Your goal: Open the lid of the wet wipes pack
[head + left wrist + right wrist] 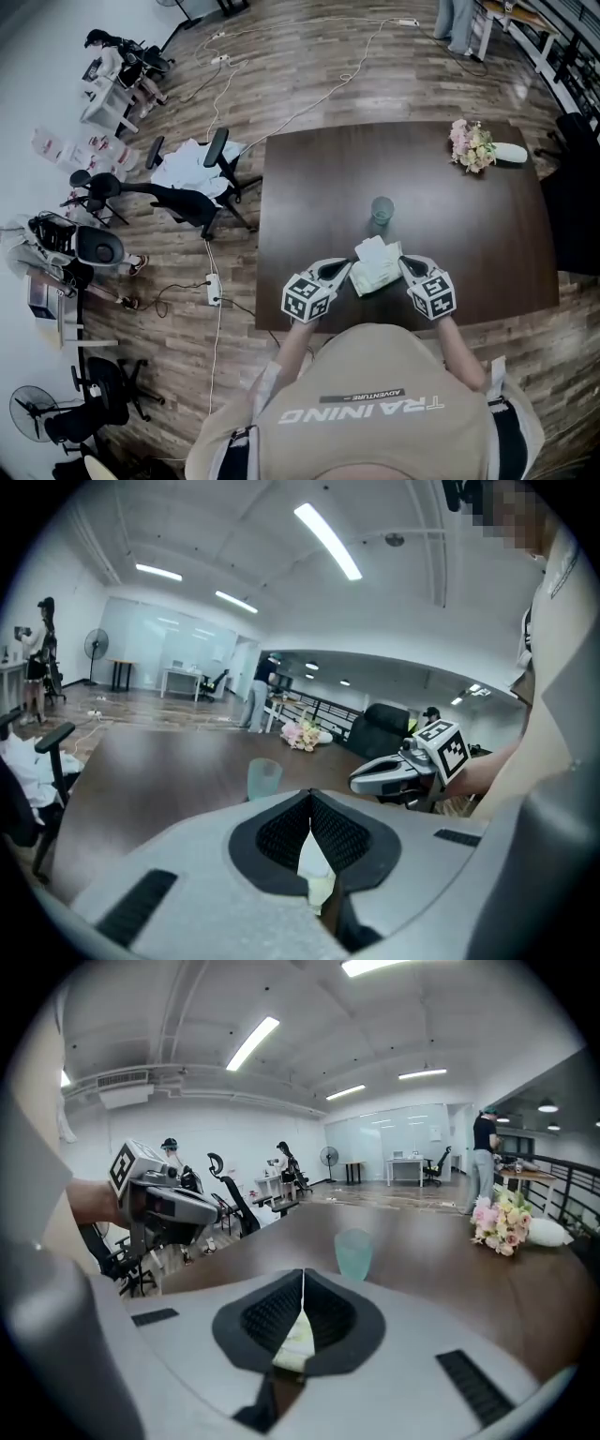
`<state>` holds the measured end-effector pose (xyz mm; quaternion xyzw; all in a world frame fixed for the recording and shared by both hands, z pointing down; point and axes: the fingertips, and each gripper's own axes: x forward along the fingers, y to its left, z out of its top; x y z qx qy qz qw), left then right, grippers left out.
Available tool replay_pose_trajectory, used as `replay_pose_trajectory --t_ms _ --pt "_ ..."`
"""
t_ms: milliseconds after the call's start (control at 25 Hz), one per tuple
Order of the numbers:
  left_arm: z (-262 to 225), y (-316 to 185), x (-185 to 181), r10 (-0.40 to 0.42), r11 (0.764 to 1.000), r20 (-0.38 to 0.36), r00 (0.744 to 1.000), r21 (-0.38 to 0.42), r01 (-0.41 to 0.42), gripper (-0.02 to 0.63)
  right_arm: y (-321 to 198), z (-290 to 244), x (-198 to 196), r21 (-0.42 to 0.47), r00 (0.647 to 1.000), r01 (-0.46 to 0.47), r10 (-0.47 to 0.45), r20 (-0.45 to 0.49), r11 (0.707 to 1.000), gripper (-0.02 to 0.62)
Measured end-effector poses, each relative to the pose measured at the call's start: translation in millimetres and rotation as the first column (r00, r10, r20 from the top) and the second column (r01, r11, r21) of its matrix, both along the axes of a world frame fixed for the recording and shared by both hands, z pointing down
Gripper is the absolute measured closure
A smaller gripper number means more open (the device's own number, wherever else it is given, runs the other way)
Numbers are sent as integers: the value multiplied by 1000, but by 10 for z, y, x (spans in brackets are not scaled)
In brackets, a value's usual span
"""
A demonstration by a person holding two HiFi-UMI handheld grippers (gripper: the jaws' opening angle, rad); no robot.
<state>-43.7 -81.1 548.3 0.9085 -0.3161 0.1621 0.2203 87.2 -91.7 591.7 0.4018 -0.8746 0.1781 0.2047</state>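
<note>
The wet wipes pack (375, 266) is pale green and white and lies near the front edge of the dark table (309, 187). A white flap stands up at its far side. My left gripper (350, 269) is shut on the pack's left edge, and a pale sliver of the pack (315, 869) shows pinched between its jaws. On the pack's right edge my right gripper (401, 265) is shut too, with pale green material (295, 1340) caught between its pads. Each gripper sees the other: the right gripper (398, 775) and the left gripper (164, 1202).
A teal cup (382, 210) stands just beyond the pack, also seen as the cup (263, 778) and the cup (353, 1252). A bunch of flowers (472, 145) lies at the table's far right. Office chairs (202, 192) and floor cables sit left of the table.
</note>
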Motion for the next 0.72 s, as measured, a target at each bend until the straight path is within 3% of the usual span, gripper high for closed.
replay_pose_trajectory --t_ms 280,440,720 --pt "-564 -154 48 14 991 -29 999 134 -10 597 -206 -664 -133 90 988 -11 -4 156 996 580" --pt "-936 -218 94 15 979 -75 997 202 0 597 -305 -1093 -156 174 984 -6 -25 175 985 580" --pt "-1550 -288 81 50 939 -67 996 343 -24 597 -445 -1598 -219 269 957 -17 -62 284 963 580"
